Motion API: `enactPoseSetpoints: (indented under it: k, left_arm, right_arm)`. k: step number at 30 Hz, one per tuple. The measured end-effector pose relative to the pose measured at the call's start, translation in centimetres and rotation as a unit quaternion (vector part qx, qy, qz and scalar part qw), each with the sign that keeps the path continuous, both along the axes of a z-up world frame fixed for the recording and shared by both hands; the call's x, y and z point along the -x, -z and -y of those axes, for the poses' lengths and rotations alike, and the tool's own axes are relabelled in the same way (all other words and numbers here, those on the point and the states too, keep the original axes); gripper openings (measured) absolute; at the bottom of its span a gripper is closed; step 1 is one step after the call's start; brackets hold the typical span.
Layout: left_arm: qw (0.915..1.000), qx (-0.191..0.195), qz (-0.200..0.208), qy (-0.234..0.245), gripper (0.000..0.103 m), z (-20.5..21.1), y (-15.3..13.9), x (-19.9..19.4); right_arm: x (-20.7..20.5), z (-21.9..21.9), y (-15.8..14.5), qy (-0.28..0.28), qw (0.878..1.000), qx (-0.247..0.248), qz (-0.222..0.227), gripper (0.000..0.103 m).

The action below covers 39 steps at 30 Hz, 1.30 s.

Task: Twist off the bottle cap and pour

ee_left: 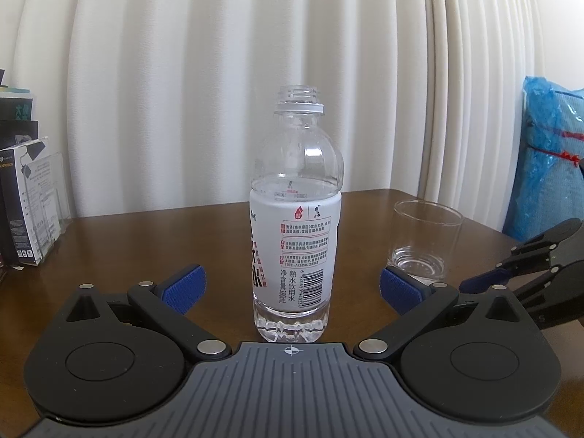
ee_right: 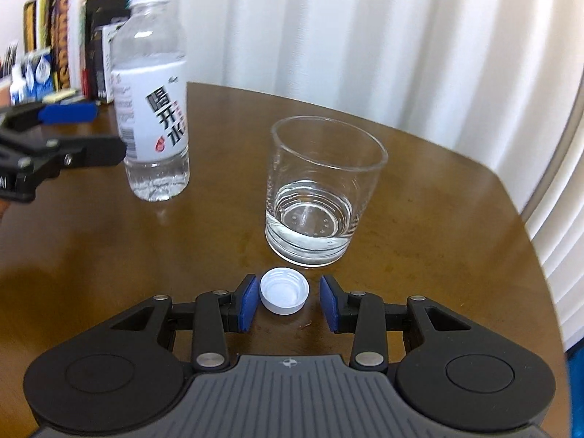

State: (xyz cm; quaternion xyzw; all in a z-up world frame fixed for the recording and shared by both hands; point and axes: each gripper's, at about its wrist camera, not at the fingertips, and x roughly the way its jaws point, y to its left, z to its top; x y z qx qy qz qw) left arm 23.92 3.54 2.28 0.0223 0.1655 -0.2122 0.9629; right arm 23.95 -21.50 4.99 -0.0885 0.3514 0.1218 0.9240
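Cap (ee_right: 284, 295) lies upside down on the table (ee_right: 456, 219), low centre of the right wrist view, between the spread pads of the right gripper (ee_right: 285, 301); the left pad sits just beside it, the right pad stands apart, neither pinching. Glass (ee_right: 321, 197), just beyond the cap, holds a shallow layer of water. Bottle (ee_left: 296, 211), uncapped and upright, stands centre frame in the left wrist view, inside the wide-spread left gripper (ee_left: 292, 288), pads clear of its label on both sides. Judgement: next is gripping the bottle to pour, or recapping; close squarely on the label band, mid-body, since the thin wall may buckle and the neck is open. Table edge curves away at right, near the glass; open wood at lower left. Books (ee_right: 73, 36) crowd the upper left.
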Motion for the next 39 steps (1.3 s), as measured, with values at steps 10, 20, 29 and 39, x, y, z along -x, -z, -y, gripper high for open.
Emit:
enactPoseSetpoints:
  k: [10, 20, 29, 39]
  left_arm:
    - [1.0000, -0.002, 0.000, -0.001, 0.103, 0.1, 0.0, 0.0]
    - [1.0000, 0.002, 0.006, 0.000, 0.103, -0.1, -0.2, 0.2]
    - [0.9999, 0.005, 0.009, 0.001, 0.103, -0.4, -0.2, 0.4]
    - [0.9999, 0.009, 0.008, 0.001, 0.103, -0.5, -0.3, 0.6]
  right_arm:
    - [0.0, -0.6, -0.4, -0.027, 1.000, 0.016, -0.005, 0.031]
    - [5.0, -5.2, 0.6, -0.216, 0.871, 0.440, 0.028, 0.031]
    - [8.0, -6.9, 5.7, -0.360, 0.638, 0.680, -0.037, 0.031]
    - [9.7, -7.9, 9.2, -0.414, 0.473, 0.772, -0.095, 0.032]
